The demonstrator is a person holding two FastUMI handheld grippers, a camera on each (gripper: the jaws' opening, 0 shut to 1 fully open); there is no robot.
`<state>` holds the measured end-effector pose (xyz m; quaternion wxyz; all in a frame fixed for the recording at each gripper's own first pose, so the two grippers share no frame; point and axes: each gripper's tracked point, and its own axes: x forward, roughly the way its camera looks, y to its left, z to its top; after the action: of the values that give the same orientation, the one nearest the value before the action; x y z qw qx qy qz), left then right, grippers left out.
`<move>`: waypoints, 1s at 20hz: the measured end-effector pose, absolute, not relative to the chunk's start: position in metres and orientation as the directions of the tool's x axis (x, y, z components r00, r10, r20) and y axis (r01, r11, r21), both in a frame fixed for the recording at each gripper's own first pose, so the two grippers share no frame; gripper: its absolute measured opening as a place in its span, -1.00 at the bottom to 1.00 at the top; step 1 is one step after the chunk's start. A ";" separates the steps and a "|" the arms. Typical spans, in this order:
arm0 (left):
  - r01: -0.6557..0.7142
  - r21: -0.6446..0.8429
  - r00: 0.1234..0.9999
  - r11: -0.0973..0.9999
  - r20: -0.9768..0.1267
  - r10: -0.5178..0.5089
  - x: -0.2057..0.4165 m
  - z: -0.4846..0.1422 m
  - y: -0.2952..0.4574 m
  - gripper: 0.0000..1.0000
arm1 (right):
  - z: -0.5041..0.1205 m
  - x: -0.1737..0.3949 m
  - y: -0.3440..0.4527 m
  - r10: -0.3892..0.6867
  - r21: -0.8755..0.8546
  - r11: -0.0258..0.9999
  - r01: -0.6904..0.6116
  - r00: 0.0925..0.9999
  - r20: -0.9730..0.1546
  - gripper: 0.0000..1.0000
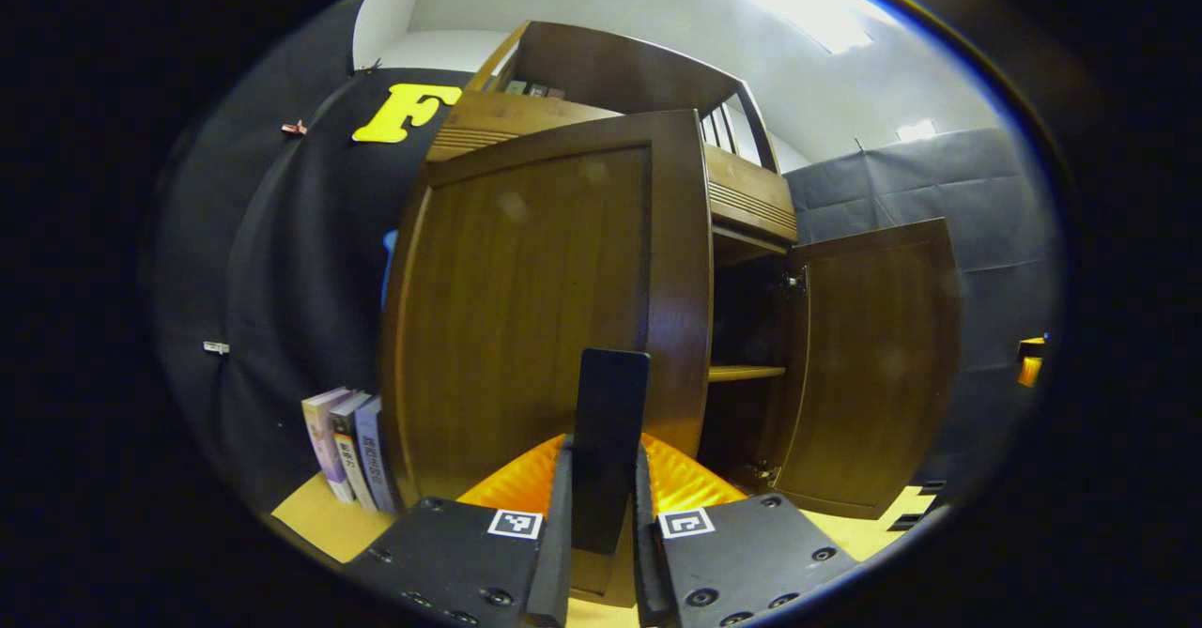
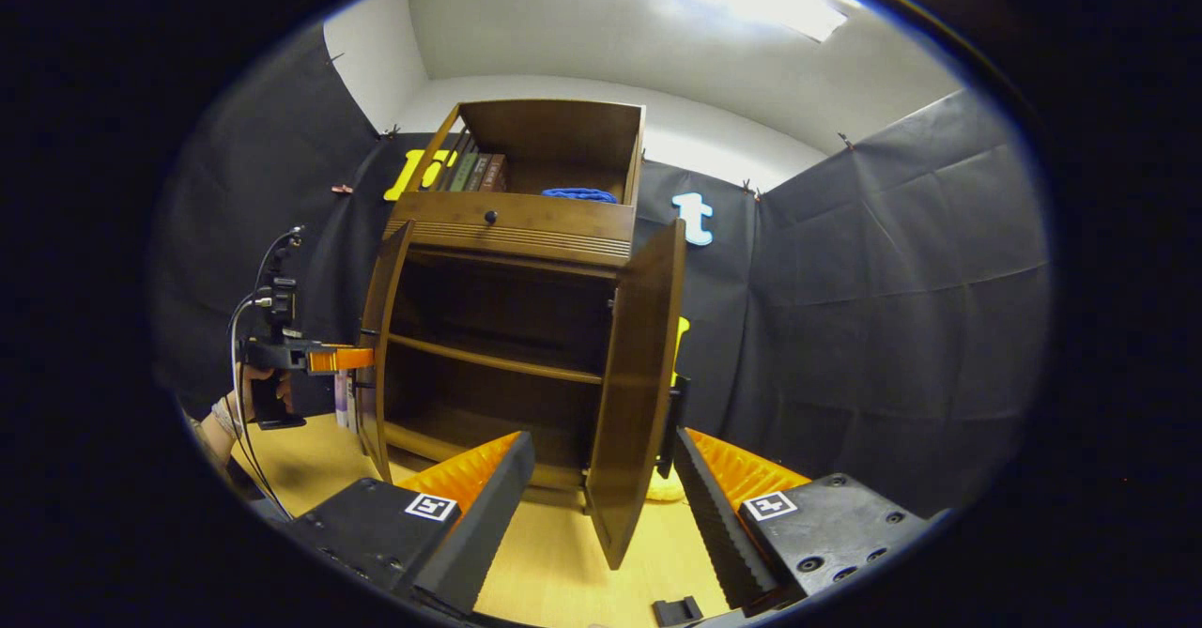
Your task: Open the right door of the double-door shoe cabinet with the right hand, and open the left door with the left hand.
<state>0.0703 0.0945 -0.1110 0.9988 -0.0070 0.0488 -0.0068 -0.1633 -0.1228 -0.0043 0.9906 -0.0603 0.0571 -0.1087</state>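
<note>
Your left tool [image 1: 601, 553] is pinched narrow on the dark handle [image 1: 610, 440] of the left door [image 1: 535, 299], which stands swung out directly ahead of it; the books [image 1: 349, 450] sit on the table [image 1: 319, 515] off to its left. Your right tool [image 2: 601, 506] is spread wide, with the opened right door [image 2: 639, 375] edge-on between its fingers and touching neither. The shoe cabinet [image 2: 516, 224] shows its shelves beyond.
</note>
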 end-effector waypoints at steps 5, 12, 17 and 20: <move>-0.101 0.011 0.992 0.995 -0.077 0.102 0.015 -0.096 0.147 -0.45 | -0.012 -0.146 -0.087 -0.117 -0.084 0.991 0.109 0.988 -0.105 0.89; -0.274 0.000 0.959 0.962 -0.073 0.273 -0.031 -0.083 0.231 -0.68 | -0.021 -0.116 -0.038 0.019 -0.014 1.000 -0.021 0.996 -0.091 0.89; -0.271 0.037 0.957 0.962 -0.098 0.274 -0.040 -0.089 0.238 -0.60 | -0.035 -0.106 -0.025 0.054 -0.011 0.998 -0.056 0.992 -0.113 0.90; -0.275 0.079 0.955 0.958 -0.096 0.282 -0.043 -0.088 0.236 -0.58 | -0.040 -0.102 -0.025 0.060 0.001 0.998 -0.060 0.991 -0.124 0.89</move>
<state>-0.0426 0.2357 -0.0876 0.9881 0.0324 0.0531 0.1410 -0.1022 -0.0246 -0.0400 0.9976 -0.0014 0.0619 0.0302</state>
